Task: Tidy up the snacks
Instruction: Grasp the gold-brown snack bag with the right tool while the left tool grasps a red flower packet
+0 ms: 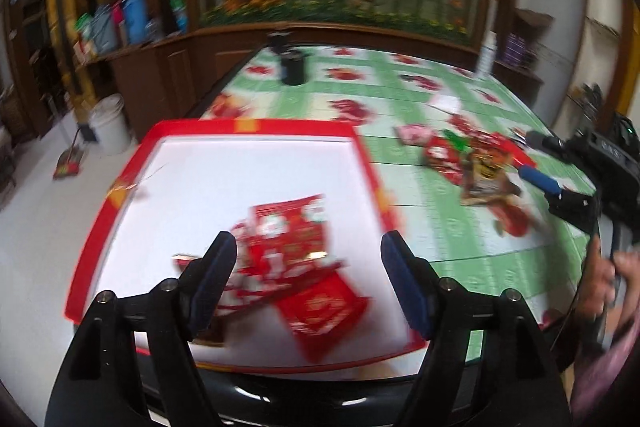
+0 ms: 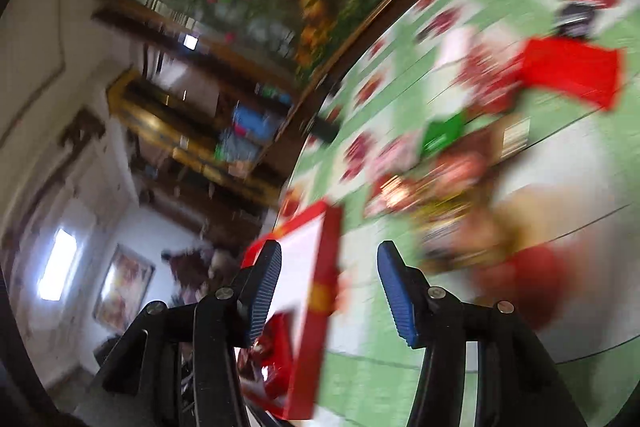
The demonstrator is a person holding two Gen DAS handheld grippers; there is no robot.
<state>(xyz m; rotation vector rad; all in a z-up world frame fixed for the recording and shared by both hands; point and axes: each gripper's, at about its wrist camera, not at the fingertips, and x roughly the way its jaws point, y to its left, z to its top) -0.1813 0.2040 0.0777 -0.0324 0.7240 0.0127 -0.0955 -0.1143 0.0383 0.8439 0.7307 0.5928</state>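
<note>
A white tray with a red rim (image 1: 256, 126) sits at the near left of the table and holds several red snack packets (image 1: 296, 259). My left gripper (image 1: 308, 267) is open and empty, hovering above those packets. A loose pile of red, brown and green snack packets (image 1: 476, 163) lies on the green cloth to the right of the tray. My right gripper (image 1: 560, 183) shows there beside the pile. In the blurred, tilted right wrist view my right gripper (image 2: 328, 279) is open and empty, with the tray's rim (image 2: 324, 267) between its fingers and the pile (image 2: 452, 187) ahead.
A green tablecloth with red flower squares (image 1: 400, 95) covers the table. A black cylinder (image 1: 293, 67) stands at the far edge. A white bucket (image 1: 108, 123) and a dustpan (image 1: 69, 161) are on the floor to the left. A wooden counter lies beyond.
</note>
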